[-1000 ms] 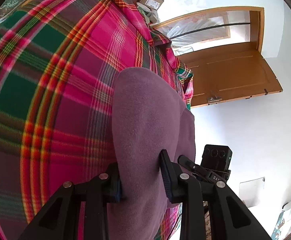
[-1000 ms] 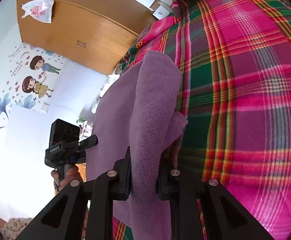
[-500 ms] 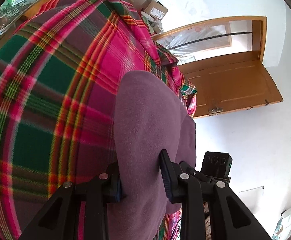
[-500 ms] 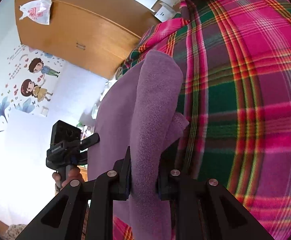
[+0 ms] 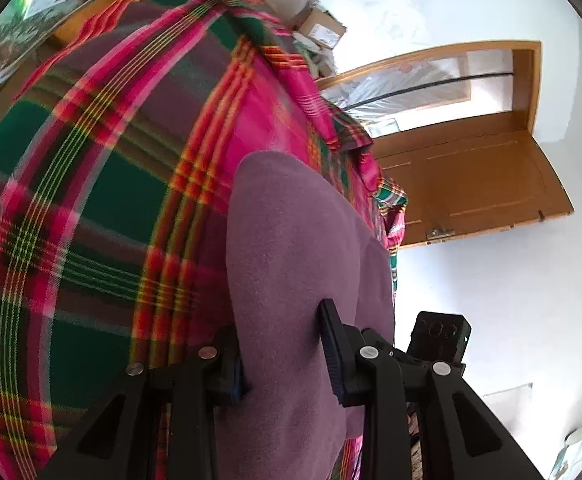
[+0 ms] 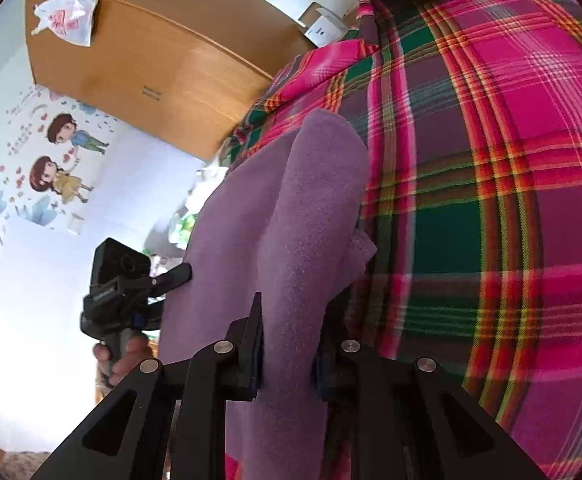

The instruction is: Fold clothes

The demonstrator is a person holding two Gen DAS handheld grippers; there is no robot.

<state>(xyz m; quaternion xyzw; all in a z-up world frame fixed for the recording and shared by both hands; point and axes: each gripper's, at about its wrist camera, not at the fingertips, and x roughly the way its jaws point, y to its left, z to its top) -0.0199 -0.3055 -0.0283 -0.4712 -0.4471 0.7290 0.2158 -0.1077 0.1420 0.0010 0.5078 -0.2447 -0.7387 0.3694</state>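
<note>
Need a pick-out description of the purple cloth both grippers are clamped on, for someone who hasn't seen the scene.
Find the big pink, green and red plaid blanket that fills most of both views. Lying against it is the purple cloth, pinched by the left gripper and the right gripper. It is the only plain, fuzzy, single-colour fabric; everything around it is checked.

A home bedroom: wooden wardrobe [image 6: 163, 68], cartoon wall stickers [image 6: 59, 152], plaid bedspread [image 6: 491, 200].

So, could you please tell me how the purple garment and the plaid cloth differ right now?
The purple garment is plain and fuzzy; the plaid cloth is checked in pink, green and red. The garment is pinched in the left gripper and right gripper; the cloth lies spread, ungripped. Both are fabric.
</note>
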